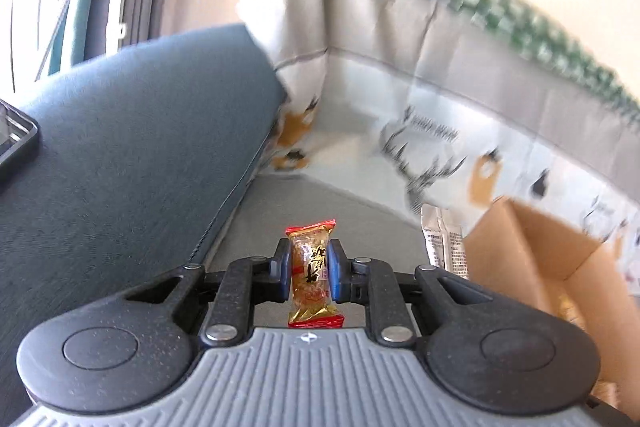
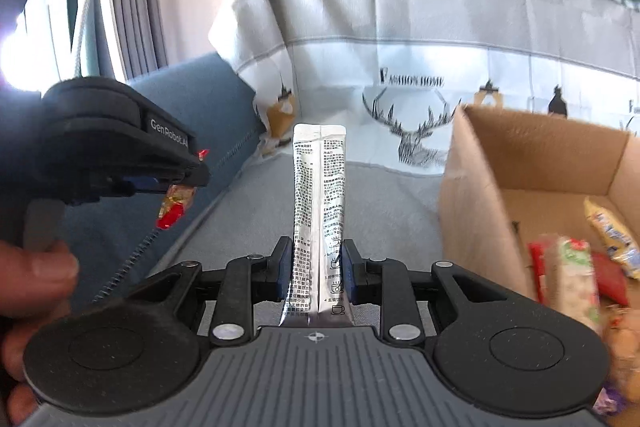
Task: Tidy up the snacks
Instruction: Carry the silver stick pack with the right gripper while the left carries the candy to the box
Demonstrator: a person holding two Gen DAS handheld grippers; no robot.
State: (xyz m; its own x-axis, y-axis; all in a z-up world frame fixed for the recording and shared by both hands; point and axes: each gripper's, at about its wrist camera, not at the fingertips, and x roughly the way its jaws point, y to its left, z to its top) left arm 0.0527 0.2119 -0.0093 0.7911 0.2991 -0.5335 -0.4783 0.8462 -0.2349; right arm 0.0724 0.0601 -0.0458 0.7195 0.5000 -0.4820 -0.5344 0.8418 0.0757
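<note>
Two black two-finger grippers show, the left gripper (image 1: 310, 269) and the right gripper (image 2: 316, 273). One gold, red-ended wrapped candy (image 1: 312, 271), one silver foil stick sachet (image 2: 318, 211). One open brown cardboard box (image 2: 500, 163), holding several blurred snack packets that cannot be counted.

Left wrist view sitting just behind left gripper (image 1: 309, 273), looking forward and slightly down along its fingers, blue cushion (image 1: 132, 131) filling left side. Right wrist view doing likewise behind right gripper (image 2: 315, 273), seeing left gripper (image 2: 160, 183) close at left. Both sharing deer-print cloth (image 1: 432, 151) (image 2: 408, 115) ahead, cardboard box (image 1: 532, 259) (image 2: 492, 167) at right, near.
</note>
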